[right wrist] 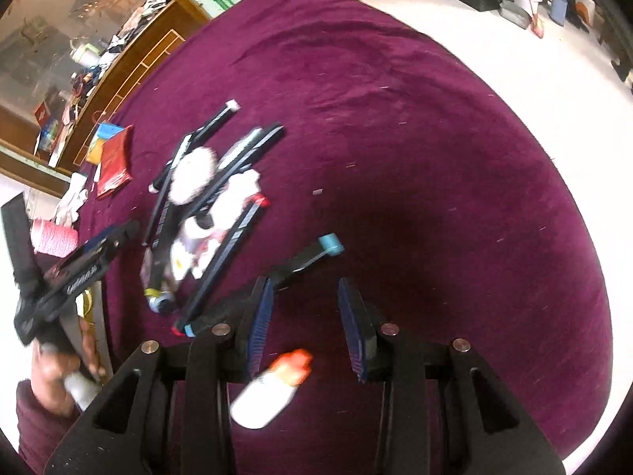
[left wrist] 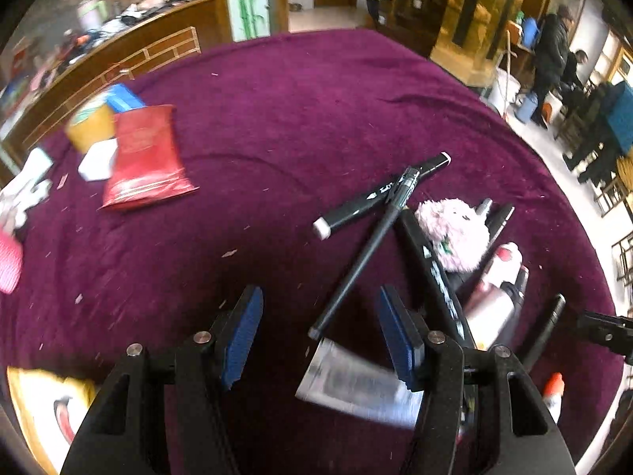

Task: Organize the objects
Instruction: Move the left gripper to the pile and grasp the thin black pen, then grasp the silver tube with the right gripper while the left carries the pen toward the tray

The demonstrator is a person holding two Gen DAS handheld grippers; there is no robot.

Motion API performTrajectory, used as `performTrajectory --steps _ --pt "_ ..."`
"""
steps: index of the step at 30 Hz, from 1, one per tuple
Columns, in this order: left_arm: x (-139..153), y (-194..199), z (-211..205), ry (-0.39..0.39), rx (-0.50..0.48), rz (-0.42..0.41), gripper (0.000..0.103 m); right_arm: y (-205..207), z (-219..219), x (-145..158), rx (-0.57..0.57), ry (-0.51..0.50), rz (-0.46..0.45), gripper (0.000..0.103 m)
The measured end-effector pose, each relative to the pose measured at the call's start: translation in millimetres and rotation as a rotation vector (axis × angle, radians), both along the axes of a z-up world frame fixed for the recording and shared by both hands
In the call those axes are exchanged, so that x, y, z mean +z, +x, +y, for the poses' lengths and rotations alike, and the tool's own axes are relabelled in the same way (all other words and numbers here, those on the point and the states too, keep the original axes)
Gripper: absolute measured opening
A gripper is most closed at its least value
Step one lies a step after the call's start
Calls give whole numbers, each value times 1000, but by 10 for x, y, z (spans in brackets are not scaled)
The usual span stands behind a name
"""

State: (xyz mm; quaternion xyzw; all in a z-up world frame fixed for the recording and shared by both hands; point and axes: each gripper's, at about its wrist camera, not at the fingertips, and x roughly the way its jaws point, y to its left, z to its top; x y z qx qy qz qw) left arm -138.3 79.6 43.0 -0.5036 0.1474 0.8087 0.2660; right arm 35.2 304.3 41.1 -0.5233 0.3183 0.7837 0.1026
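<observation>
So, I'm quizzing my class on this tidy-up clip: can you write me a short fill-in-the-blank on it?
1. The table's cloth is ____ in colour.
2. The fluffy pompom in the pen pile is ____.
3. The small white bottle between the right gripper's pads has an ____ cap.

Missing words: purple; pink; orange

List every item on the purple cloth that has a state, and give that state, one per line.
left gripper: open, nothing between the pads.
right gripper: open, nothing gripped.
silver tube: lying flat below the left gripper.
white bottle: orange cap on, lying on its side.
thin black pen: capped, resting across the black marker.
red packet: lying flat, looks sealed.
pink plush: resting on the pen pile.
</observation>
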Motion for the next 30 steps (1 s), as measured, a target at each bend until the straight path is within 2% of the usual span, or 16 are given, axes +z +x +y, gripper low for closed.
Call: performTrajectory --steps 5,8,10,12,13,16,17,22,26,30 --pt "-144 -92 237 -49 -89 -18 53 67 266 -29 -27 -4 -2 32" --pt "-177 -52 382 -101 -150 32 53 65 370 -45 -31 -16 2 32" --pt "-168 -45 456 -119 -154 59 52 49 377 -41 -15 -16 12 32" --pt "-158 -51 504 -115 -136 56 38 25 347 -32 2 -2 16 32" --pt "-152 -54 511 -104 -125 46 15 15 336 -31 12 1 17 32" --pt "-132 2 555 -105 -114 43 8 -40 272 -31 43 4 16 32" --pt "-120 20 538 -91 -111 33 5 -59 252 -33 51 5 15 32" --pt "38 13 275 -8 -38 25 5 -115 195 -63 81 -6 9 32" --pt "290 79 -42 76 28 39 5 -172 81 -52 112 -11 16 32" --pt "563 283 -410 160 91 54 5 -289 -175 48 192 -10 44 32"
